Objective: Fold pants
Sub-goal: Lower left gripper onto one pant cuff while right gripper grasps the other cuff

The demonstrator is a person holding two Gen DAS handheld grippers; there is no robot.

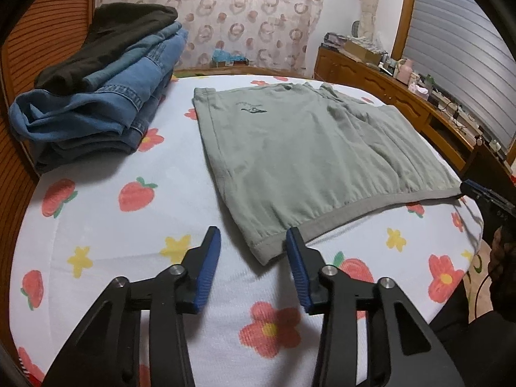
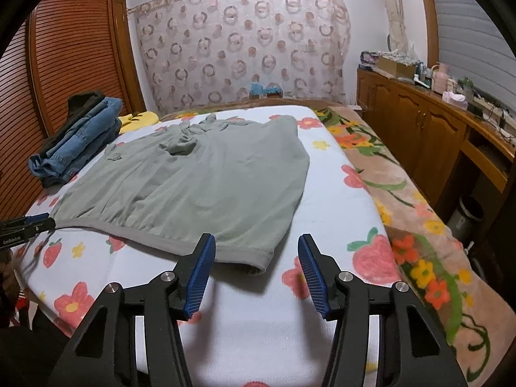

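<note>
Pants (image 1: 300,161) lie flat on the bed (image 1: 106,235), grey-green, ribbed band edge nearest both cameras. They look already folded at least once: outline is a compact near-rectangle, with bunched layers at the far end. My read: mid-task, one or more folds still to go, then probably onto the stack.

Left tool (image 1: 253,242): jaws wide apart, holding nothing. It sits just short of the near-left corner of the band; the right-hand blue pad (image 1: 298,271) is at or just touching the band edge, contact not certain.

Right tool (image 2: 256,251): jaws wide apart, empty. It straddles the near-right corner of the band from above and in front; no clear contact, a shadow falls on the sheet below it.

Each tool tip shows at the edge of the other view, level with the band ends, so both corners look lined up for a grab.

Further back, left: folded jeans pile (image 1: 96,103) with a dark garment (image 1: 106,42) on top, well apart from the pants. Patterned curtain (image 2: 245,48) behind the bed.
</note>
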